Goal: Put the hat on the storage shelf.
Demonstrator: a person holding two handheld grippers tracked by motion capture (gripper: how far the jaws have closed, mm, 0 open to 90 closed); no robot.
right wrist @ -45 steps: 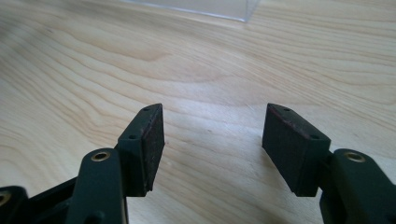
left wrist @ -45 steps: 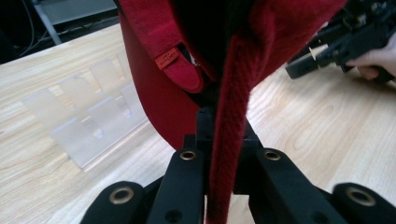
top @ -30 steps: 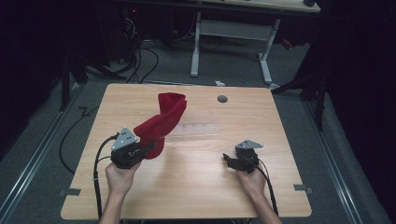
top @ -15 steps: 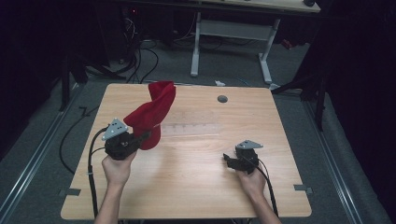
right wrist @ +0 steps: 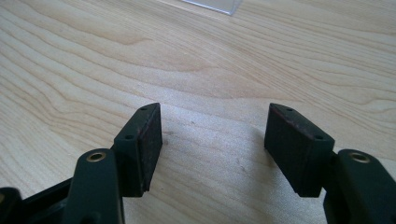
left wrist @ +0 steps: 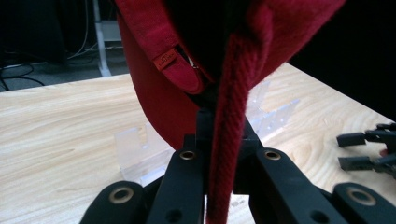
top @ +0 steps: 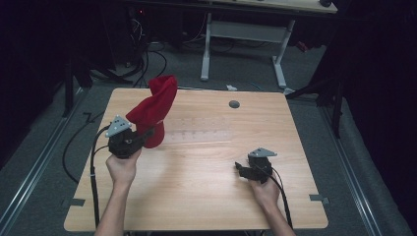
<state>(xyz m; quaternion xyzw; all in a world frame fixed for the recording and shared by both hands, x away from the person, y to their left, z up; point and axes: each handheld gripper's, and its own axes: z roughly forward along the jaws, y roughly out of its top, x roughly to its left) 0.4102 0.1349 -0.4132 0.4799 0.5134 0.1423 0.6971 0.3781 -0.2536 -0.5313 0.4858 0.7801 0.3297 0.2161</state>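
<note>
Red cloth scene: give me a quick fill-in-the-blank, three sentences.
1. The left gripper is shut on a cloth whose colour is ____.
2. The right gripper rests low over the wooden table with its jaws ____.
3. Between the right gripper's jaws there is ____.

Missing words: red; open; nothing

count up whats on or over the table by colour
red: 1, the cloth hat clamped in the left gripper
clear: 1, the plastic stand lying on the table
black: 2, the left gripper and the open right gripper
total: 4
</note>
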